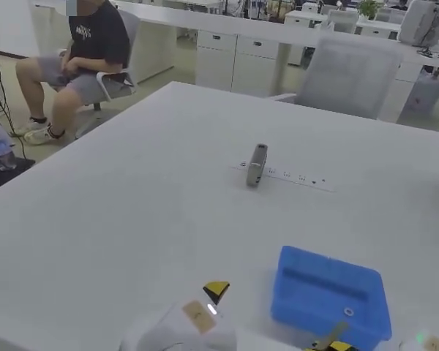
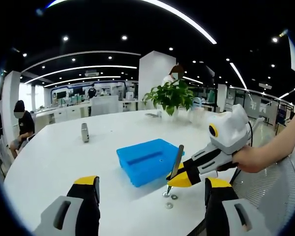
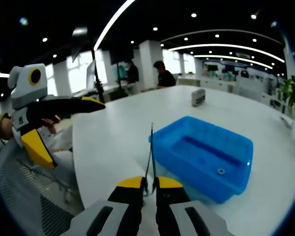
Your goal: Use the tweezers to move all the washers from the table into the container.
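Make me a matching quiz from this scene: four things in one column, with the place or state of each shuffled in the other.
Things:
1. tweezers
2. left gripper
3. blue container
4. loose washers

Places or states:
A. open, holding nothing
B. clamped in the right gripper
C. on the table beside the container
D. has one washer inside

Pairs: 1-B, 2-A, 3-D, 4-C.

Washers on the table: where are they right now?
In the left gripper view, washers lie by the tweezers' tip, just off the blue container's near edge.
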